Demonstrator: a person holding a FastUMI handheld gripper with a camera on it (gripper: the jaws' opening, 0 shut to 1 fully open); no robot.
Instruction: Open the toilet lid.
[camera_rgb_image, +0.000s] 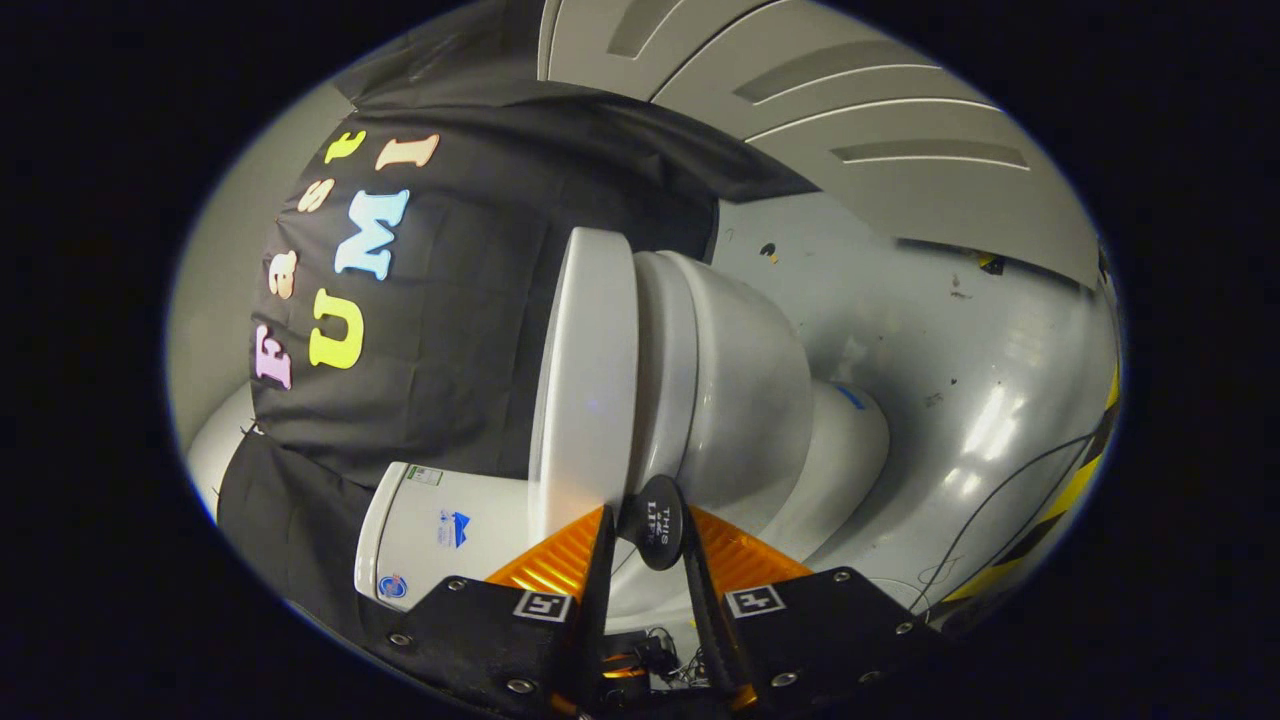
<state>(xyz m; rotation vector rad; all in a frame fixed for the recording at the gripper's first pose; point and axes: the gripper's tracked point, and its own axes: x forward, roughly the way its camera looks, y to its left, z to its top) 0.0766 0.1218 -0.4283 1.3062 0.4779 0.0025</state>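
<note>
The view is rolled on its side, with the floor to the right. The white toilet lid (585, 380) lies down flat against the seat and bowl (740, 400). A small round black lift tab (655, 515) sticks out from the lid's edge. My gripper (650, 535) is shut on this tab, one finger pressing each side of it. The white tank (440, 530) stands just beyond the left finger, close to the gripper.
The toilet's base (850, 430) meets a glossy grey floor (980, 380). A thin cable (1000, 500) and yellow-black tape (1060, 500) run across the floor beyond the right finger. Black cloth hangs behind the tank and lid.
</note>
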